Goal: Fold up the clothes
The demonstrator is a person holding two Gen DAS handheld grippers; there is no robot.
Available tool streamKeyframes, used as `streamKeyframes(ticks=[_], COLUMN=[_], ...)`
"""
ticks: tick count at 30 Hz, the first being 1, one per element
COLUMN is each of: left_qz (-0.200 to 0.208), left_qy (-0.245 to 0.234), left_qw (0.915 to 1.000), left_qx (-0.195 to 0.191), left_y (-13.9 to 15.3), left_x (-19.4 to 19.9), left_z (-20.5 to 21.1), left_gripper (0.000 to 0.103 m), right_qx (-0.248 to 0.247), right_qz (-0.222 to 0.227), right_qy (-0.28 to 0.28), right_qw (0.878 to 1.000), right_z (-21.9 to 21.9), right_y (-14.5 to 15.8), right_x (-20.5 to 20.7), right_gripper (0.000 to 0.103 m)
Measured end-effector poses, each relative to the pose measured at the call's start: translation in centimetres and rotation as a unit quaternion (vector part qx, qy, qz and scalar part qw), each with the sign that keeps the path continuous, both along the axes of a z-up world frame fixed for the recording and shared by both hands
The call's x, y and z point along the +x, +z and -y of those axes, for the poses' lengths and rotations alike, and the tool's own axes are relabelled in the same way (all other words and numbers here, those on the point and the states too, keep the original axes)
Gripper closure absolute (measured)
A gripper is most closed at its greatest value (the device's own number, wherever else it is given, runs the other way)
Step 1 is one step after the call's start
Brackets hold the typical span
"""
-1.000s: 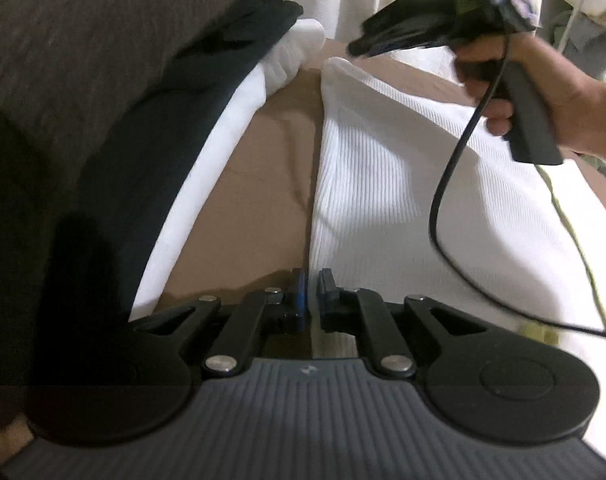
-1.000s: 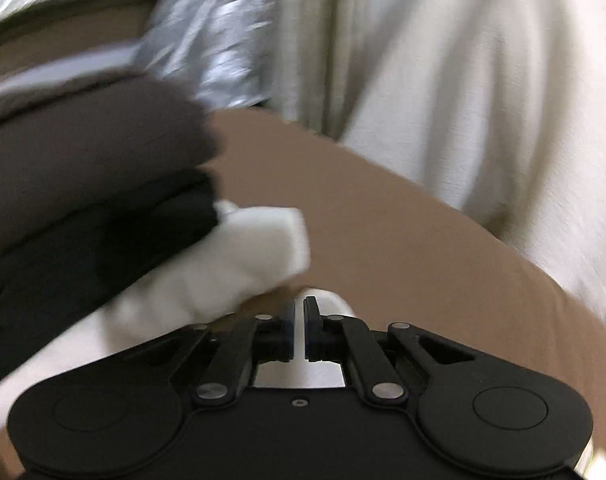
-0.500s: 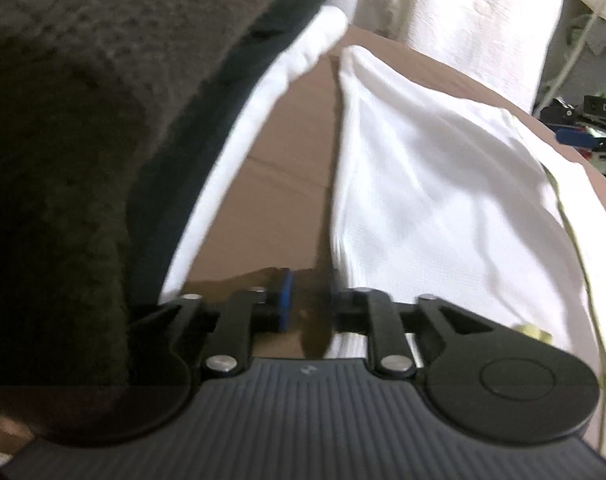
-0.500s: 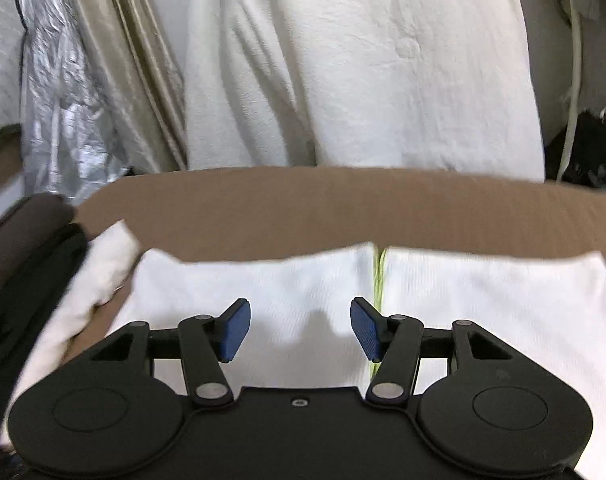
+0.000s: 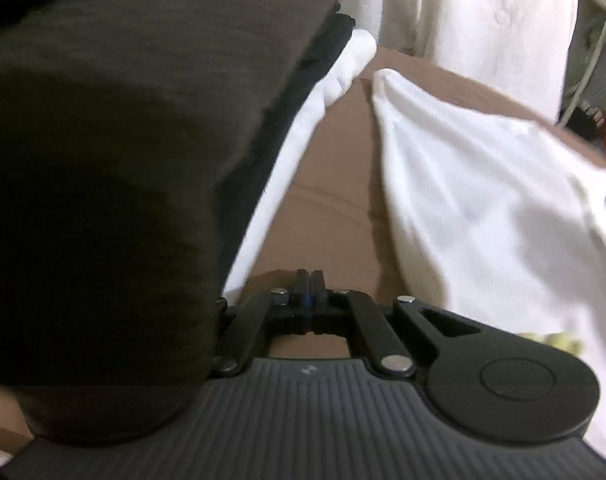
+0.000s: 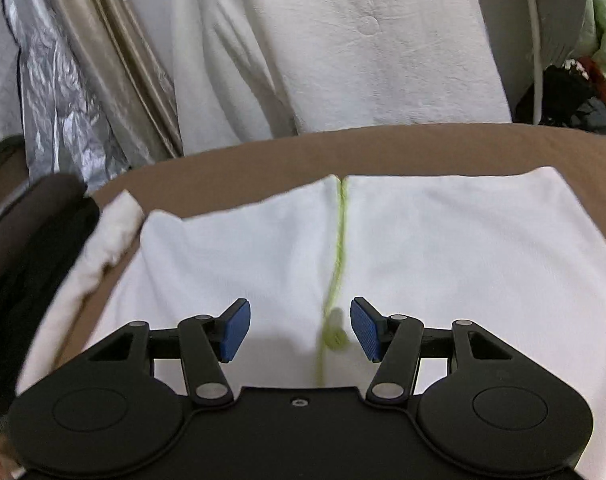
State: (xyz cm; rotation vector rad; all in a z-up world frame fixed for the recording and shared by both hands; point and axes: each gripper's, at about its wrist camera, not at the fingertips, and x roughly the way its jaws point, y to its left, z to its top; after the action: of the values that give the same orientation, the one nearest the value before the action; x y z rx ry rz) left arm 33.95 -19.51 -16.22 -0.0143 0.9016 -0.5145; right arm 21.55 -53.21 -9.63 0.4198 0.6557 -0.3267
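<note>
A white ribbed garment (image 6: 443, 248) lies flat on the brown table (image 6: 383, 148), with a yellow-green zip line (image 6: 339, 240) down its middle. My right gripper (image 6: 300, 328) is open and empty, low over the garment's near part, its blue pads either side of the zip. In the left wrist view the same garment (image 5: 483, 208) lies to the right. My left gripper (image 5: 310, 280) is shut on nothing, over bare brown table (image 5: 331, 200) just left of the garment's edge.
A stack of folded clothes, dark brown (image 5: 123, 140) on top, black (image 5: 263, 136) and white (image 5: 299, 132) below, stands on the left, also in the right wrist view (image 6: 31, 264). A cream cloth (image 6: 343, 48), curtain and silver foil (image 6: 63, 92) hang behind the table.
My left gripper opened off the garment's edge, moved left over bare table and shut again. My right gripper let go of the garment's far corner, opened wide and pulled back over the garment.
</note>
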Motion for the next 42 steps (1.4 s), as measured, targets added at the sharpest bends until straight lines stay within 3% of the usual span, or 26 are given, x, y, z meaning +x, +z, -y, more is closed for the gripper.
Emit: streamKeyframes(ticks=[1,3,7,9,10,12,13,14,15,19,21,25,26,27,29,30,32,33,34,36,38,39,42], left_qz=[-0.025,-0.063,-0.086,-0.093,-0.092,-0.061,-0.045,-0.029,-0.014,0.045,0.038,0.072,0.048,0.028,0.021,0.035,0.061,0.068,0.084,0.123,0.139,0.14,0.068], left_qy=[-0.009,-0.013,-0.022,-0.028,-0.03,-0.031,-0.031,-0.032,-0.032,-0.031,-0.023,-0.002,-0.014,-0.024,-0.022,-0.031,-0.049,-0.052,-0.033,0.031,0.086,0.112,0.165], left_qw=[0.9994,0.9957,0.9895,0.9864,0.986,0.9929,0.9955,0.9974,0.9986,0.9979,0.9981,0.987,0.9908,0.9937,0.9974,0.9968,0.9951,0.9945,0.993,0.9823,0.9688,0.9614,0.954], left_qx=[-0.022,-0.067,-0.114,-0.133,-0.136,-0.097,-0.078,-0.058,-0.039,0.035,0.042,0.144,0.125,0.106,0.065,0.064,0.061,0.06,0.076,0.138,0.186,0.209,0.241], left_y=[0.0,0.0,0.0,0.0,0.1,0.7,1.0,1.3,1.6,2.8,2.7,0.3,0.5,0.8,2.7,3.7,5.7,6.2,6.4,6.1,5.0,4.3,2.1], left_x=[0.2,0.4,0.7,0.9,0.8,0.1,-0.2,-0.6,-1.0,-2.3,-1.7,-1.1,-1.2,-1.6,-3.7,-4.5,-6.0,-6.6,-7.3,-8.8,-10.0,-10.5,-11.6], left_z=[-0.4,-1.3,-1.6,-1.5,-1.4,-0.5,0.0,0.4,0.9,2.6,2.2,2.0,1.2,0.4,-2.0,-2.6,-3.9,-5.2,-6.5,-9.0,-12.0,-13.6,-19.6], left_gripper=[0.099,0.094,0.056,0.046,0.041,0.038,0.04,0.048,0.102,0.102,0.101,0.101,0.1,0.097,0.068,0.05,0.051,0.046,0.028,0.012,0.011,0.009,0.009], right_qx=[0.001,0.003,-0.003,-0.003,0.002,0.009,0.011,0.013,0.011,0.018,0.026,-0.022,-0.031,-0.039,-0.052,-0.056,-0.059,-0.058,-0.057,-0.063,-0.077,-0.068,-0.034], right_qz=[-0.002,-0.006,-0.025,-0.035,-0.038,-0.046,-0.052,-0.057,-0.063,-0.083,-0.094,-0.09,-0.091,-0.093,-0.092,-0.087,-0.075,-0.069,-0.062,-0.056,-0.056,-0.055,-0.049], right_qy=[0.01,0.034,0.109,0.142,0.159,0.194,0.212,0.229,0.241,0.262,0.259,0.252,0.254,0.259,0.27,0.273,0.283,0.29,0.298,0.328,0.36,0.363,0.366], right_qw=[1.0,0.999,0.994,0.989,0.987,0.98,0.976,0.972,0.968,0.961,0.961,0.963,0.962,0.961,0.957,0.956,0.954,0.953,0.951,0.941,0.928,0.928,0.929], right_z=[-0.4,-1.4,-4.7,-6.4,-7.2,-8.7,-9.6,-10.4,-11.2,-13.8,-14.7,-17.2,-17.7,-18.2,-18.8,-19.2,-20.1,-20.6,-21.1,-22.5,-23.8,-24.0,-24.3], right_y=[0.0,-0.1,-0.2,-0.4,-0.5,-0.8,-0.9,-1.1,-1.2,-2.4,-3.6,-4.3,-4.1,-4.0,-3.5,-3.1,-2.5,-2.2,-1.8,-1.3,-0.9,-0.9,-0.9], right_x=[-0.6,-1.8,-3.4,-3.9,-4.2,-4.7,-4.9,-5.1,-5.2,-5.9,-6.0,-6.7,-6.9,-7.0,-7.2,-7.3,-7.7,-8.0,-8.2,-8.9,-9.6,-9.7,-9.6], right_gripper=[0.042,0.042,0.042,0.042,0.042,0.042,0.042,0.042,0.042,0.041,0.039,0.031,0.03,0.03,0.03,0.03,0.03,0.03,0.03,0.03,0.03,0.03,0.03])
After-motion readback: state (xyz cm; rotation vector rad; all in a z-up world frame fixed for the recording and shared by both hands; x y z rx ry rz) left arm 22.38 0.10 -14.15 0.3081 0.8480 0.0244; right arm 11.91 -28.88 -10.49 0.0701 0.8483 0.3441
